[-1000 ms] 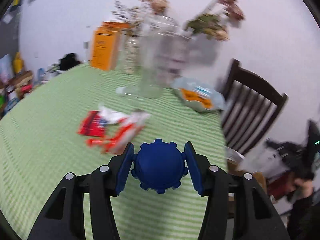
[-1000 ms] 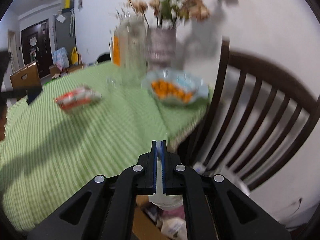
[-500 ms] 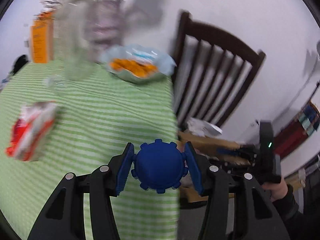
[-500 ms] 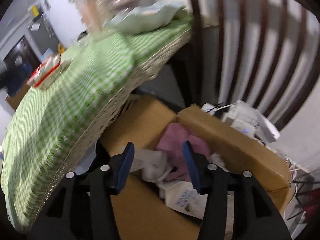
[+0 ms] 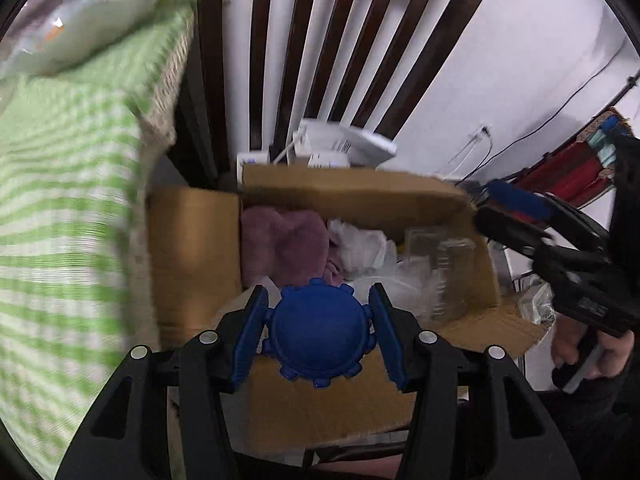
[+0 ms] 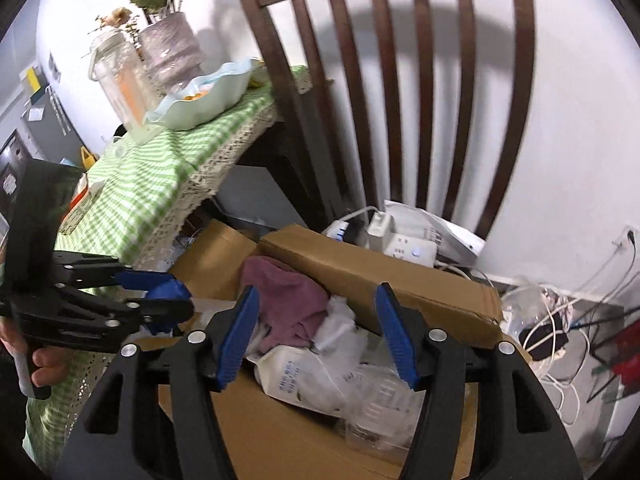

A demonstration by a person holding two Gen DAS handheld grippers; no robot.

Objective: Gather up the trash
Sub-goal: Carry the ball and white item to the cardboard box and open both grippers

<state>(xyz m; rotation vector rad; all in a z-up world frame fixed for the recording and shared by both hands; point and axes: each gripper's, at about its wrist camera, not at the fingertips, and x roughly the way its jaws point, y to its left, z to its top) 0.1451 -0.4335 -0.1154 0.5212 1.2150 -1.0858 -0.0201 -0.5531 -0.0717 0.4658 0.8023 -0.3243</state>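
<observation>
My left gripper (image 5: pixel 318 300) is shut on a round blue bottle cap (image 5: pixel 320 330) and holds it over the near side of an open cardboard box (image 5: pixel 192 256). The box holds a pink cloth (image 5: pixel 284 240), white crumpled paper (image 5: pixel 360 248) and a clear plastic bottle (image 5: pixel 444 264). My right gripper (image 6: pixel 318 300) is open and empty above the same box (image 6: pixel 384 276), over the pink cloth (image 6: pixel 288 300) and a white milk carton (image 6: pixel 296 376). My left gripper with the cap (image 6: pixel 166 294) shows at the left of the right wrist view.
A table with a green checked cloth (image 6: pixel 160 172) stands left of the box, with a bowl of orange snacks (image 6: pixel 204 96), a glass jar (image 6: pixel 120 76) and a flower vase (image 6: pixel 168 48). A dark wooden chair (image 6: pixel 396 80) stands behind the box. Power strips and cables (image 6: pixel 400 240) lie on the floor.
Both grippers swung from the table down to the box. My right gripper opened and what it held is gone from its jaws. My left gripper still holds the cap.
</observation>
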